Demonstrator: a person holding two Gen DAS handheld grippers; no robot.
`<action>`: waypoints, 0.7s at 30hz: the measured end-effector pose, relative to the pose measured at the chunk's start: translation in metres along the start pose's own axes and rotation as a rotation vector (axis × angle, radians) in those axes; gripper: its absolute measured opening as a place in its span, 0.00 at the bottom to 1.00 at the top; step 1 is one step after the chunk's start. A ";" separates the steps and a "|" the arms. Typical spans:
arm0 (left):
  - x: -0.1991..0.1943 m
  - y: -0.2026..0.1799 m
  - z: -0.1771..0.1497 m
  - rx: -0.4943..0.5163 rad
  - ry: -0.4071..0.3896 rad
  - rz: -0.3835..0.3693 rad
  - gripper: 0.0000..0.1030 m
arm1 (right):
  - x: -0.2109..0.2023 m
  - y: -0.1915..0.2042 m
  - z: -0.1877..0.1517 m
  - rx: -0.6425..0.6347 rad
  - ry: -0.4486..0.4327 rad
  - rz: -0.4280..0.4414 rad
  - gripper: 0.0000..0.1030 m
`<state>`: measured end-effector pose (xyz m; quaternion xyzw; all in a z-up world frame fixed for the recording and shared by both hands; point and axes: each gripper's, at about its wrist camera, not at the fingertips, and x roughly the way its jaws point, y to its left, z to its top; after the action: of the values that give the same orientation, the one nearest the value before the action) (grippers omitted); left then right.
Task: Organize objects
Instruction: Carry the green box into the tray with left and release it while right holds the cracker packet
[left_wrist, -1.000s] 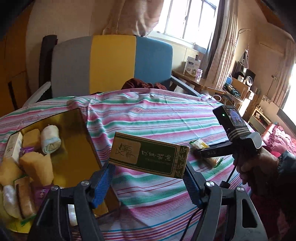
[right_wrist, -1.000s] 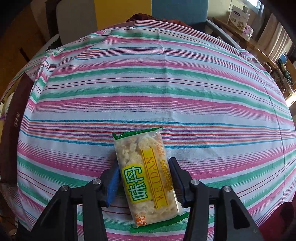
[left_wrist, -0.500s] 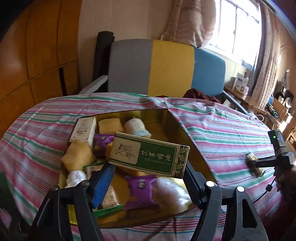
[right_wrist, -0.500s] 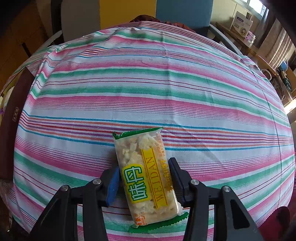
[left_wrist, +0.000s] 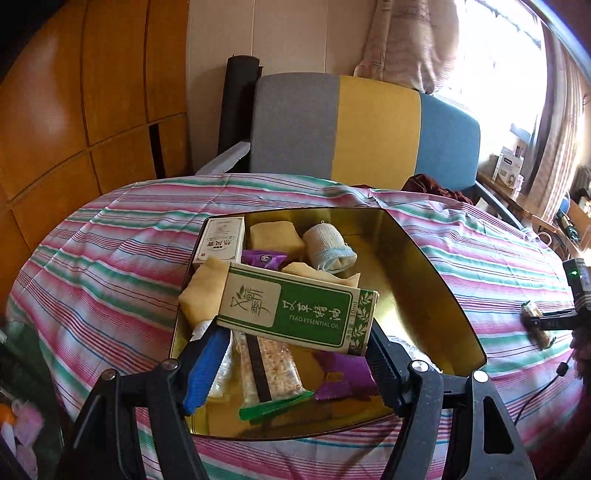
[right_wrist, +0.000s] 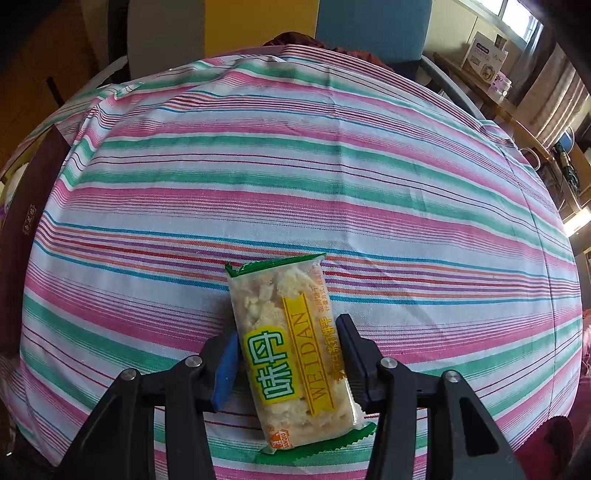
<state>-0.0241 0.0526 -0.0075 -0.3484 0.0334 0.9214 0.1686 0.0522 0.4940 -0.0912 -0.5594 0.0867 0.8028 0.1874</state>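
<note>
glossy metal tin (left_wrist: 424, 266), woven striped cloth (right_wrist: 295, 177)

Two close wrist views, shared tablecloth (left_wrist: 110, 258)

On the worktop (left_wrist: 110, 266) a tin (left_wrist: 424, 266) sits at centre, holding a bandage roll (left_wrist: 328, 247) at twelve o'clock, a small carton (left_wrist: 221, 238) at ten and snack bars (left_wrist: 273, 365) at six. The chair (left_wrist: 369, 125) stands behind; another snack packet (right_wrist: 291, 350) lies well apart at three o'clock.

Behind my table stood a chair (left_wrist: 365, 125) with grey, yellow and blue panels; wood panelling (left_wrist: 74, 110) filled the upper left, and a bright window (left_wrist: 517, 66) with curtains the upper right.
</note>
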 end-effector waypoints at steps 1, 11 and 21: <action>0.001 0.000 0.000 0.001 0.002 -0.001 0.70 | 0.000 0.000 -0.001 -0.001 0.000 -0.001 0.49; 0.006 -0.006 0.002 0.001 0.022 -0.019 0.70 | -0.005 0.004 -0.005 -0.023 -0.006 -0.021 0.49; 0.032 -0.033 0.030 0.016 0.051 -0.135 0.70 | -0.002 0.003 -0.001 -0.039 -0.009 -0.033 0.49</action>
<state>-0.0549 0.0987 -0.0039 -0.3720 0.0215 0.8985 0.2322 0.0522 0.4909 -0.0899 -0.5607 0.0610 0.8036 0.1904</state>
